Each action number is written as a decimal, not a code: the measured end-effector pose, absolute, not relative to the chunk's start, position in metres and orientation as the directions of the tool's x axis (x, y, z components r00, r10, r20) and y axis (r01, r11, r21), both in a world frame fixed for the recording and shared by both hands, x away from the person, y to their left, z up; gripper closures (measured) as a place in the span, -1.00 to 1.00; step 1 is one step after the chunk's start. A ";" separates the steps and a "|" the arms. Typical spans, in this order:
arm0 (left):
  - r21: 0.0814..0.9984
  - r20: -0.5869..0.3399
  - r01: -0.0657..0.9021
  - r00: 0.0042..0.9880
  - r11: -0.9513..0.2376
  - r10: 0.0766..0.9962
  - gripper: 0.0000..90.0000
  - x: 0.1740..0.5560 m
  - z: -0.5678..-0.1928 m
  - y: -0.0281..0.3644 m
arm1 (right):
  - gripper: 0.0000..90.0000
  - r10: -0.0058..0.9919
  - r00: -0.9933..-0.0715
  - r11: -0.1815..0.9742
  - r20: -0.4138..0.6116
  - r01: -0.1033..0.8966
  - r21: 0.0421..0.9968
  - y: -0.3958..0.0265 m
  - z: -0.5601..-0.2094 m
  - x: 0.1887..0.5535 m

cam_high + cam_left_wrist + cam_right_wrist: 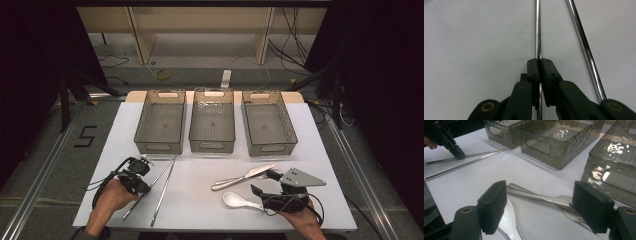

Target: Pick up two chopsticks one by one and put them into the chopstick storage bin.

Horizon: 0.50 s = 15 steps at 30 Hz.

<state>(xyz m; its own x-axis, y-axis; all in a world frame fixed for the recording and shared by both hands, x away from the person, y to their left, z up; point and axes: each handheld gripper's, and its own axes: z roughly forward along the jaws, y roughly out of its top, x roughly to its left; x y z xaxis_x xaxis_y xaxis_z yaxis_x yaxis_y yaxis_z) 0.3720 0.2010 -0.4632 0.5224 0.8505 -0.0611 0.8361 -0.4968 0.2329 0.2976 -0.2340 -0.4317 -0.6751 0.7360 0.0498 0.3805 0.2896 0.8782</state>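
Two long metal chopsticks lie side by side at the table's left. My left gripper (145,190) (540,63) is shut on the left chopstick (162,170) (538,30), its pads pinching the thin rod against the white table. The other chopstick (162,197) (582,40) lies free just to its right. At the right, my right gripper (264,183) (542,205) stands open and low over the cutlery. Between its fingers lie a white spoon (235,200) (507,220), a knife (252,173) (534,196) and a fork (571,212); the pads touch none of them.
Three smoky clear plastic bins (159,147) (212,146) (272,147) stand in a row across the back of the white table (200,200), all with nothing inside. Cables and a table frame lie on the floor beyond.
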 end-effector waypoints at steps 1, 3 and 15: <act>0.235 -0.063 0.835 0.524 -0.498 0.849 0.88 0.372 -0.463 0.201 | -0.36 0.736 -0.676 0.291 0.049 0.381 0.878 -0.234 -0.432 0.297; 0.238 -0.072 0.831 0.531 -0.502 0.844 0.88 0.372 -0.463 0.203 | -0.36 0.736 -0.676 0.293 0.048 0.381 0.877 -0.234 -0.432 0.297; 0.292 0.011 0.788 0.563 -0.542 0.826 0.89 0.365 -0.441 0.203 | -0.36 0.736 -0.676 0.300 0.042 0.381 0.875 -0.233 -0.432 0.297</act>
<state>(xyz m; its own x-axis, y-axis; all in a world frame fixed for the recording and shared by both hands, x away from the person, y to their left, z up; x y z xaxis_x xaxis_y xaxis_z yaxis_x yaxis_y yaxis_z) 0.3649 0.2035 -0.4414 0.5635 0.8261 0.0111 0.7884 -0.5417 0.2916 0.2975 -0.2334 -0.4317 -0.6762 0.7356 0.0416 0.3806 0.3003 0.8746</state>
